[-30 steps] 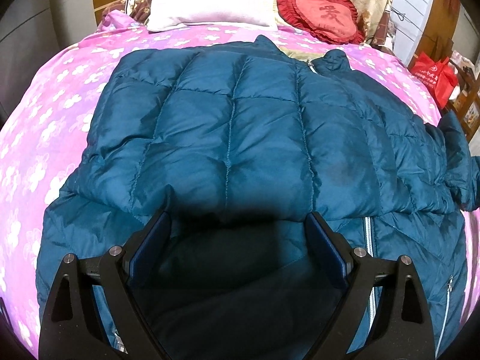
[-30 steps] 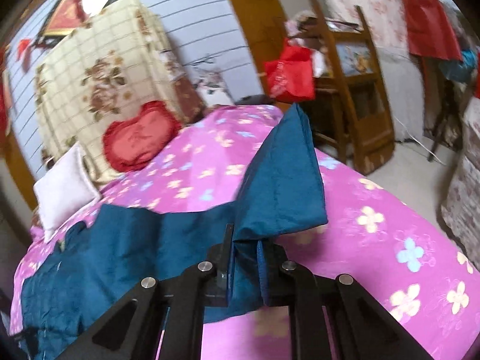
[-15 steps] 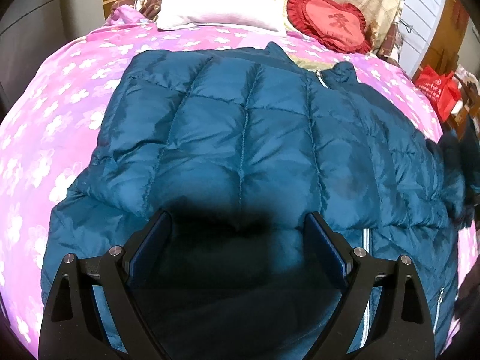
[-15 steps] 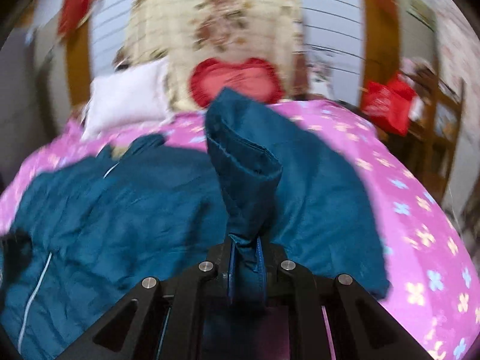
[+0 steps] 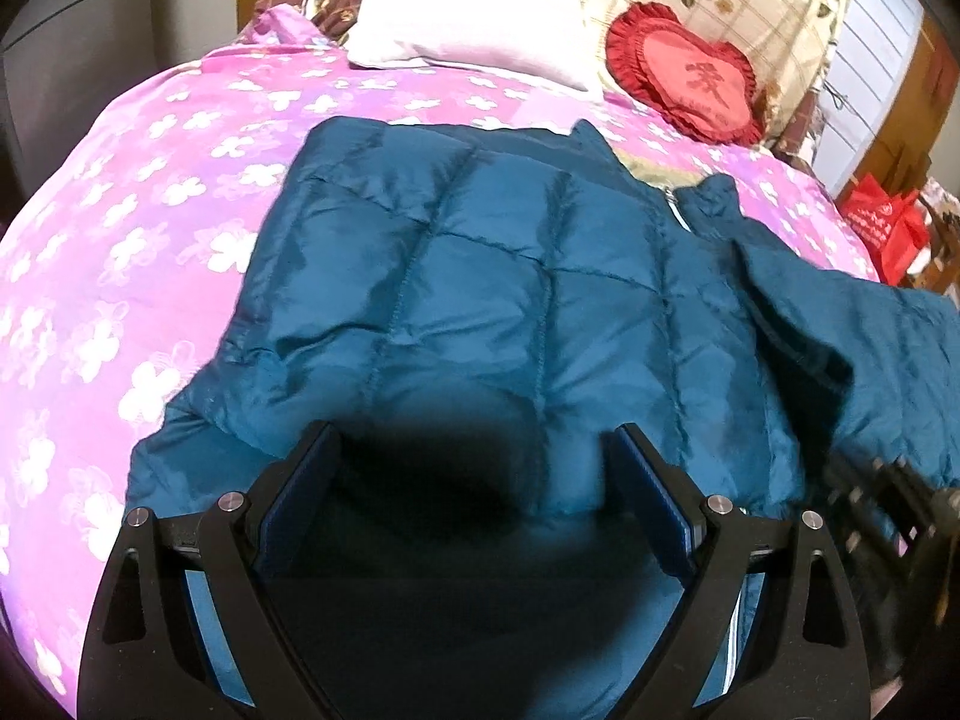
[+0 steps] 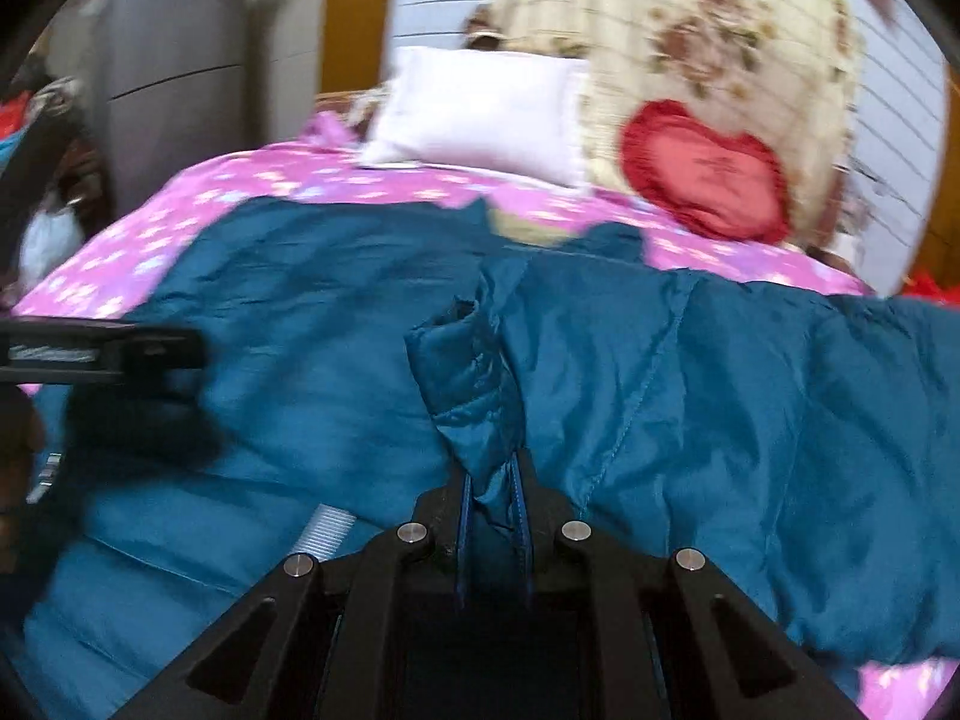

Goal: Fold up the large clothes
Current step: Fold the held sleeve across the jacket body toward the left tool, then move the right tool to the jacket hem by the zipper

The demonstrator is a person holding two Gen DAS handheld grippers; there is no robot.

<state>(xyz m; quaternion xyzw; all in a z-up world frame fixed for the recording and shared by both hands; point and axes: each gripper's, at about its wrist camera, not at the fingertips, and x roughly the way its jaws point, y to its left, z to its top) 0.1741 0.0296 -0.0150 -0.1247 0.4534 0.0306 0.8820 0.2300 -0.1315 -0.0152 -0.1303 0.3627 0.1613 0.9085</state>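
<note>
- Jaws of the left gripper (image 5: 474, 480) stand wide apart with nothing pinched between them; in the left wrist view they hang low over the near part of the teal jacket (image 5: 492, 312), a dark shadow lying between them
- Same view: the jacket lies spread on the pink flowered bedspread (image 5: 120, 228), its collar toward the white pillow (image 5: 474, 18) and the red heart cushion (image 5: 684, 78). A second ago the right sleeve trailed off at the right edge of this view; now the sleeve (image 5: 870, 354) lies draped inward across the right of the body, and the blurred black frame of the other tool shows beside it at the lower right
- Right wrist view: the right gripper (image 6: 493, 504) is clamped tight on the sleeve's cuff (image 6: 468, 372), the fabric bunched and rising from between the pads
- Same view: a second ago this camera faced the side of the room with the sleeve lifted off the bedspread; now it faces the headboard, the quilted body fills the frame, and the picture is smeared by motion. The left tool appears as a dark blur at the left edge
- Judgement: the sleeve fold looks close to finished; what seems left is setting the cuff flat on the chest, letting go, then folding the body lengthwise
</note>
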